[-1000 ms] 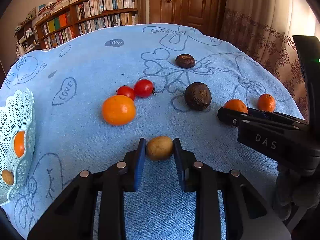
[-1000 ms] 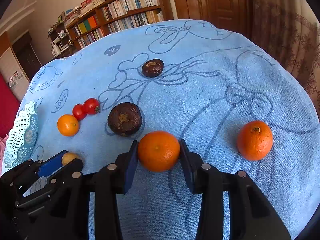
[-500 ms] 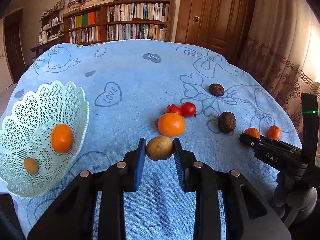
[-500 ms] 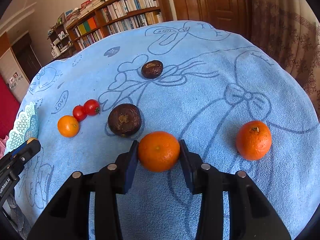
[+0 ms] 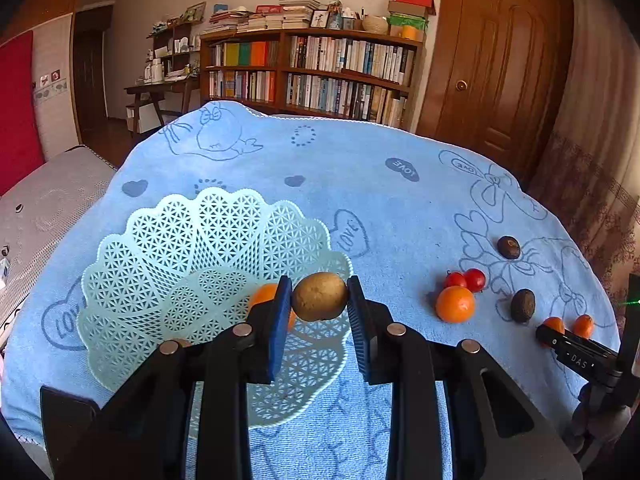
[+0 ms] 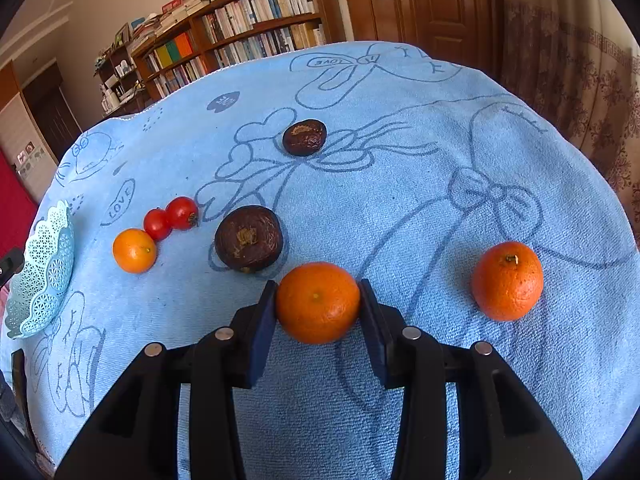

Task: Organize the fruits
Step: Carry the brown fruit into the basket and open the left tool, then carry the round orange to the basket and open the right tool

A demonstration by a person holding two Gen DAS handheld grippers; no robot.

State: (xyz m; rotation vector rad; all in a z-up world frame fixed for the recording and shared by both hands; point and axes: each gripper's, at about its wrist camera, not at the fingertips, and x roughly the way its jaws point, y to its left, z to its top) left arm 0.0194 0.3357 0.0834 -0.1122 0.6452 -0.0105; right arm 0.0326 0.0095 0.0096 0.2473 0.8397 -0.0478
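Left wrist: "LOVE" hearts (image 5: 351, 233) on blue cloth (image 5: 360, 168)

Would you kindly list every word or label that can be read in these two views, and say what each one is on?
"LOVE": printed in hearts on the blue towel, for example the heart by the basket.
"LOVE": upside down in the dark oval on the towel.
"DAS": on the right hand-held gripper, seen from the left wrist view.
Book spines on the bookshelf: too small to read.
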